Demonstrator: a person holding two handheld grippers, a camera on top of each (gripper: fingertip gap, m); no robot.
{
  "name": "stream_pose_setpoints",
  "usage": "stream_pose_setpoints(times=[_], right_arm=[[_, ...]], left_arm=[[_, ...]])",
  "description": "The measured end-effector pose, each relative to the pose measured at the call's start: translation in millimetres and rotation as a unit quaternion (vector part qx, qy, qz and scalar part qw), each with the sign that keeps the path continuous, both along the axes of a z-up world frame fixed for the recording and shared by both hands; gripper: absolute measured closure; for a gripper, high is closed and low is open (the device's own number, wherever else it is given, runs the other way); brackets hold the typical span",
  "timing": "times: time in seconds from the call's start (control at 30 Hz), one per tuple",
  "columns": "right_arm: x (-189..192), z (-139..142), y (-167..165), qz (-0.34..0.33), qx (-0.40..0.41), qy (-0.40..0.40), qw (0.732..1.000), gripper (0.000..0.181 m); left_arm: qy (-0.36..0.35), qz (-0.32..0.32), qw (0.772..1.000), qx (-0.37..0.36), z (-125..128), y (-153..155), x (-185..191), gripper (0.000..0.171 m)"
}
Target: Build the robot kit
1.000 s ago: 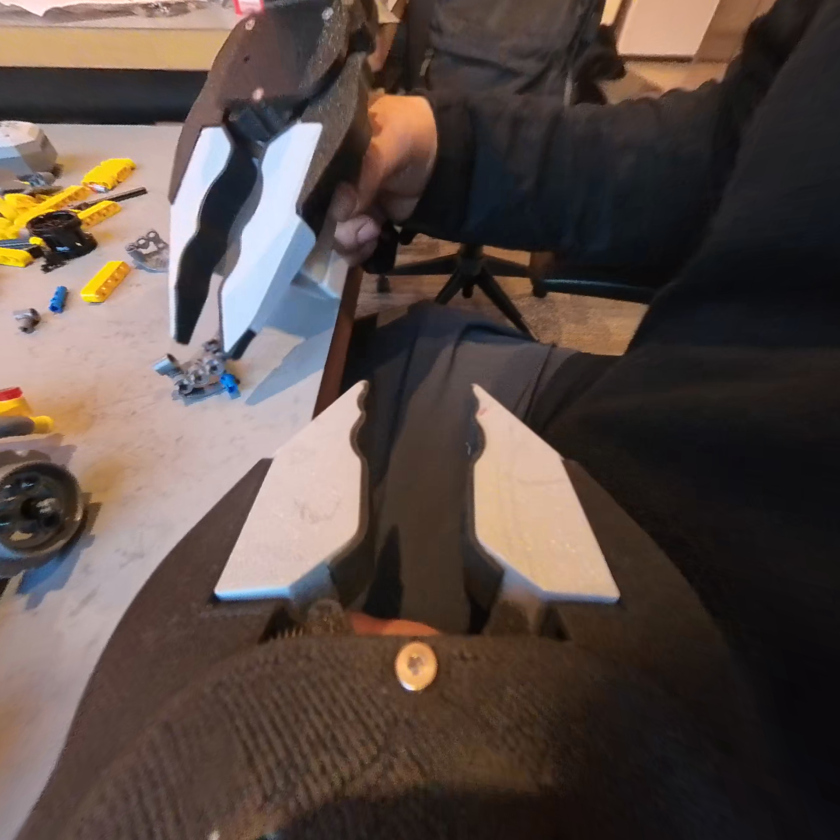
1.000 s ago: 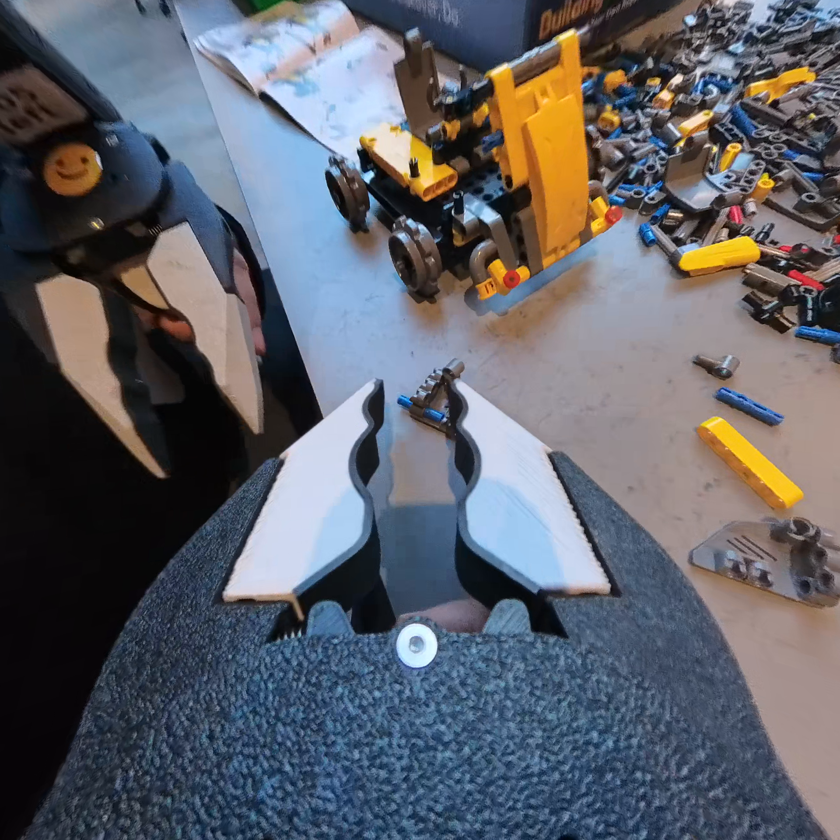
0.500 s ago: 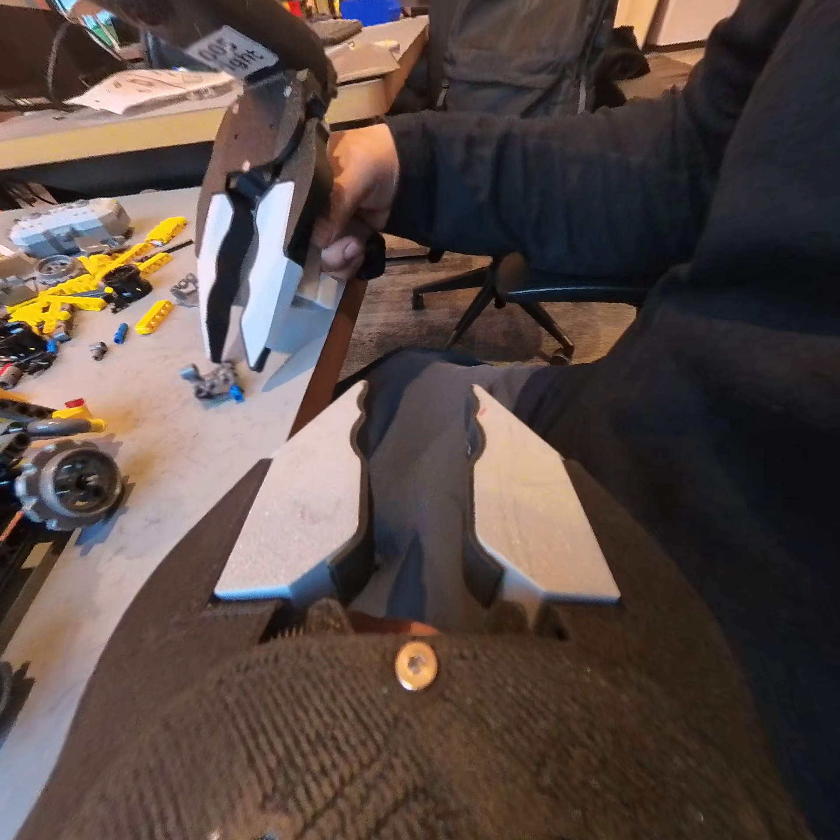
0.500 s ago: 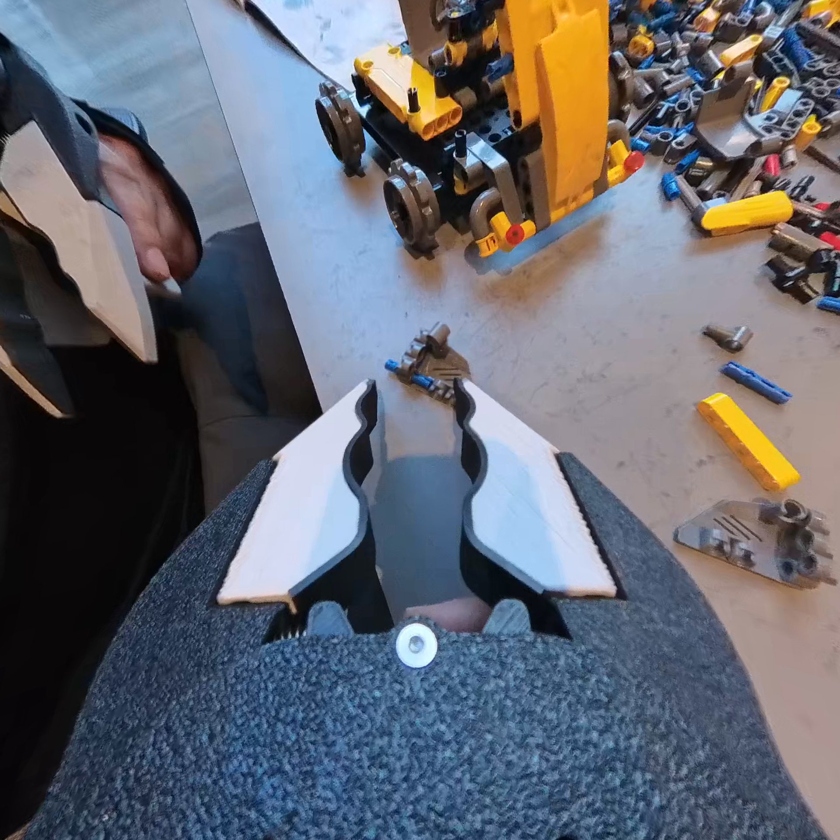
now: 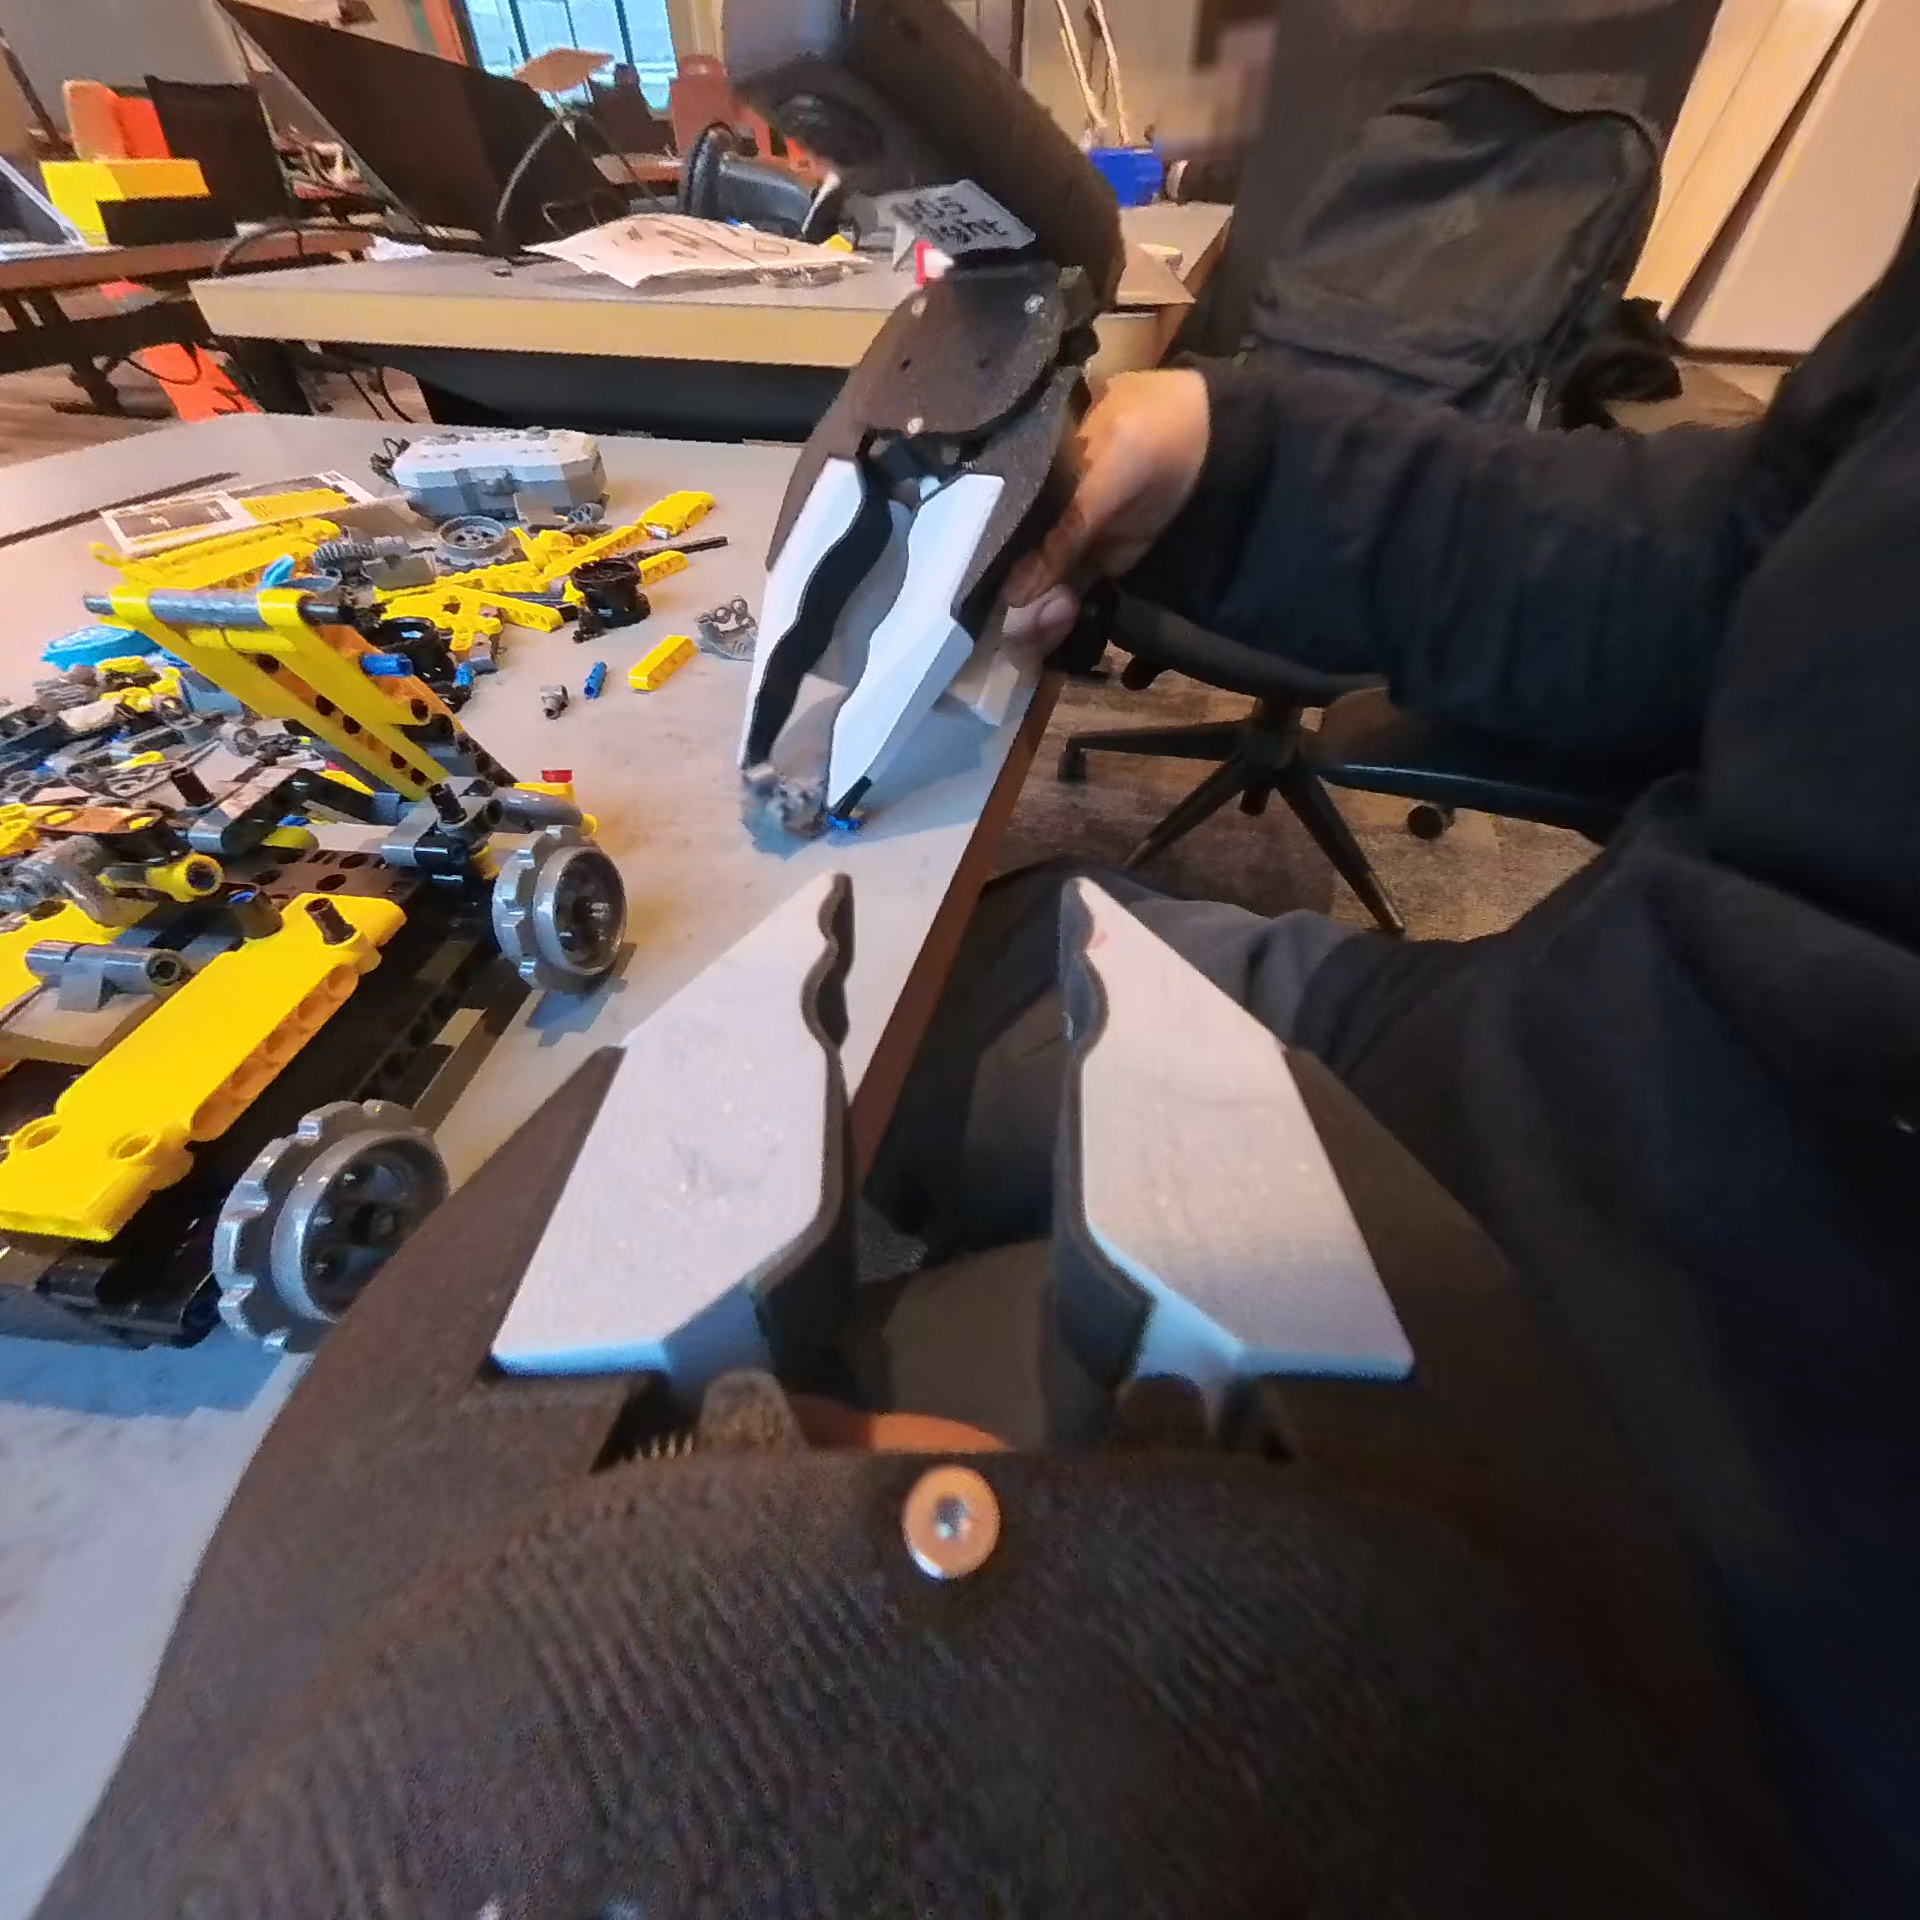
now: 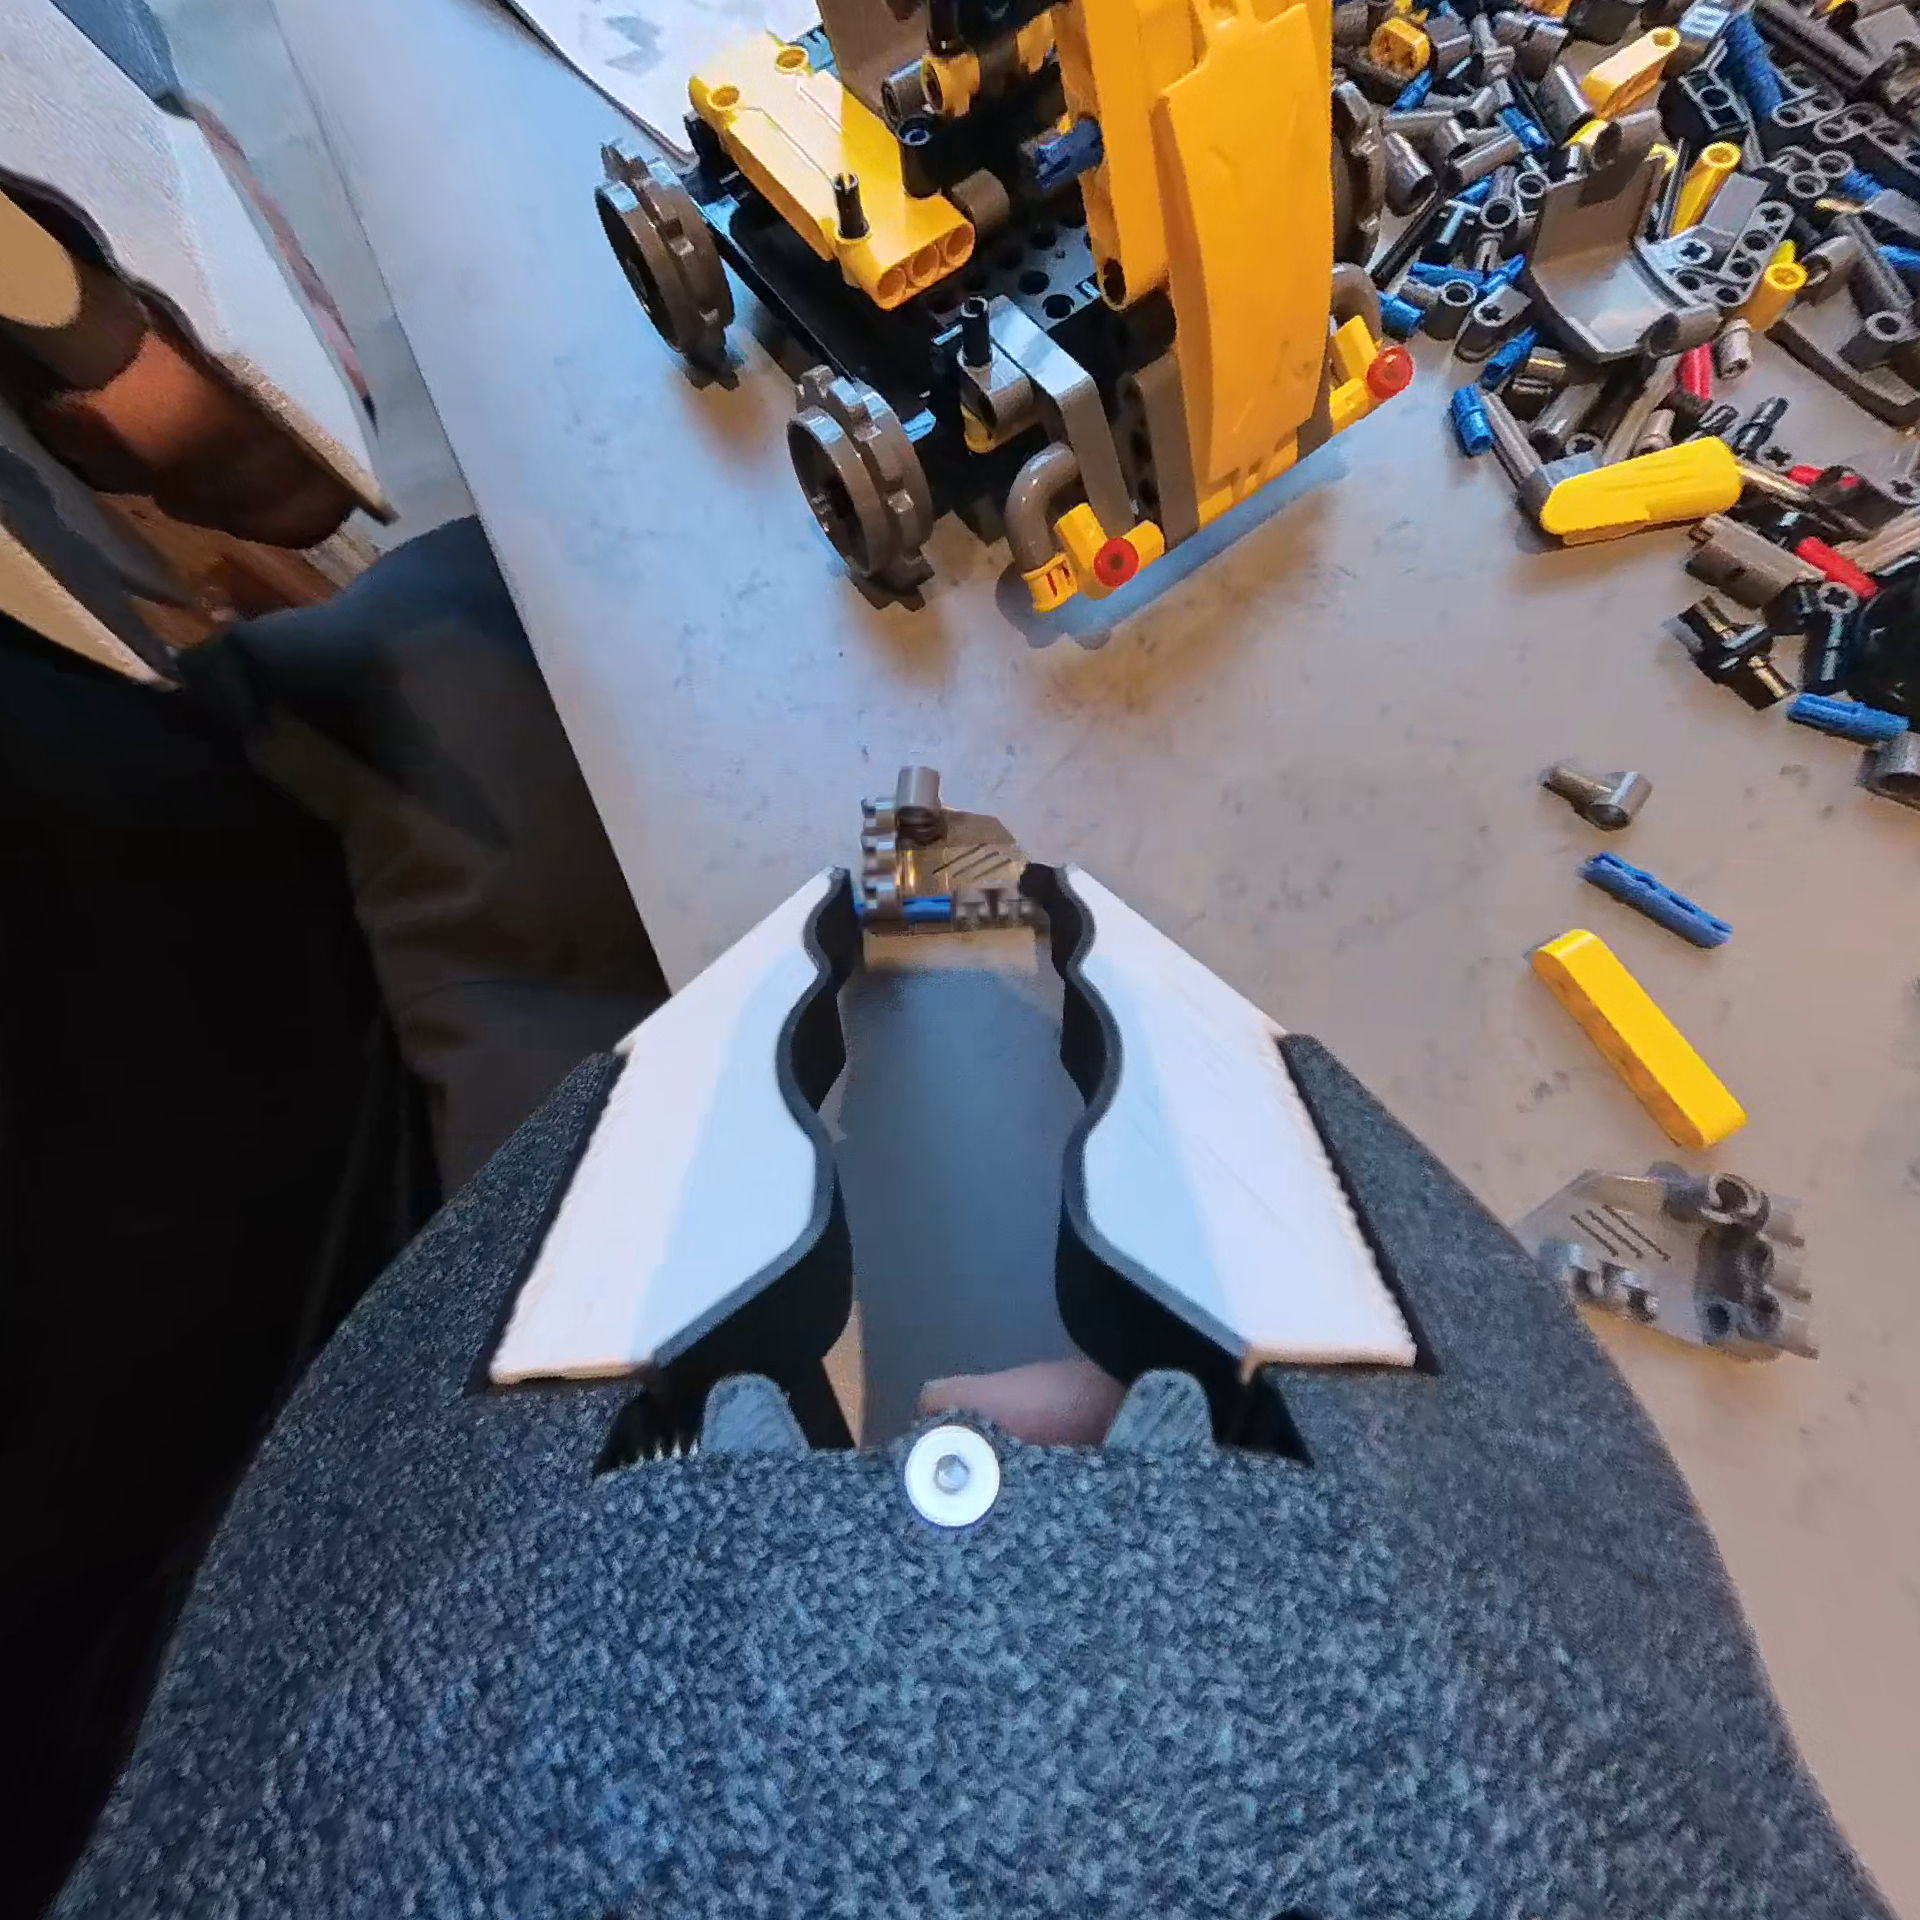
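Small grey plastic brick assembly with a blue pin (image 6: 935,871) lay on the pale speckled tabletop (image 6: 1195,831), close to its near edge, flat panel face up with three grooved lines. Right gripper (image 6: 948,891) sat tips-down around it, white wedge fingers (image 6: 717,1122) with wavy black inner edges; jaws parted, one tip at each side of the piece, touching or just beside it, cannot tell which. Grip not closed on it. Same seen in left wrist view: right gripper (image 5: 805,795) tilted, tips at the assembly (image 5: 795,805), a hand (image 5: 1101,520) in a black sleeve on its handle. A grey tag with writing sat on top of that gripper's rough black body.

Left gripper (image 5: 951,914) hung over the table edge above a dark-clothed lap, jaws wide apart, holding nothing. Body black, ribbed print texture, one silver screw.

Beyond the assembly: half-built yellow, black and grey brick vehicle (image 6: 1039,312) with grey toothed wheels, red studs at its front. To the right, well apart: yellow flat beam (image 6: 1636,1039), blue ridged pin (image 6: 1657,899), small grey connector (image 6: 1595,795), second grey panel piece (image 6: 1673,1257). Loose pile of grey, blue, yellow, red parts (image 6: 1662,208) farther right. Black office chair (image 5: 1278,727) and black backpack (image 5: 1455,229) behind.
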State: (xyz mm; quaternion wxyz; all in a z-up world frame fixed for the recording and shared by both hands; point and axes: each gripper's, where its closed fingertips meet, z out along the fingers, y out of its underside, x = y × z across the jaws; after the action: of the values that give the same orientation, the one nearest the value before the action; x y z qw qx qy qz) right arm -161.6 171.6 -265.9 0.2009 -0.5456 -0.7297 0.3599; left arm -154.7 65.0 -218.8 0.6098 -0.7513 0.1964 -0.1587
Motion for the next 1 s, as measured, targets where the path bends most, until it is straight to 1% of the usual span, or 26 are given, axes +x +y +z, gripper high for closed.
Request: stream_pose_setpoints(times=[0.1,0.23,0.33,0.67,0.87,1.0], right_arm=[[-1,2,5,-0.010,0.014,0.011,1.000,0.138],[-1,3,12,-0.023,0.000,0.011,1.000,0.136],[4,-1,11,-0.016,0.006,0.000,1.000,0.136],[14,-4,-2,0.007,0.004,-0.010,1.000,0.140],[21,7,-6,0.030,0.036,-0.019,0.999,0.142],[20,16,-6,0.031,0.031,-0.001,0.999,0.143]], left_arm=[[0.003,-0.008,1.000,0.000,0,1,3,0.134],[0.002,-0.019,1.000,-0.005,-2,0,7,0.134],[-0.011,-0.023,1.000,-0.005,1,-1,10,0.134],[0.004,-0.016,1.000,-0.003,-2,-1,11,0.134],[0.008,-0.011,1.000,-0.009,-5,-3,9,0.134],[0.013,-0.010,1.000,-0.008,-5,-3,9,0.134]])
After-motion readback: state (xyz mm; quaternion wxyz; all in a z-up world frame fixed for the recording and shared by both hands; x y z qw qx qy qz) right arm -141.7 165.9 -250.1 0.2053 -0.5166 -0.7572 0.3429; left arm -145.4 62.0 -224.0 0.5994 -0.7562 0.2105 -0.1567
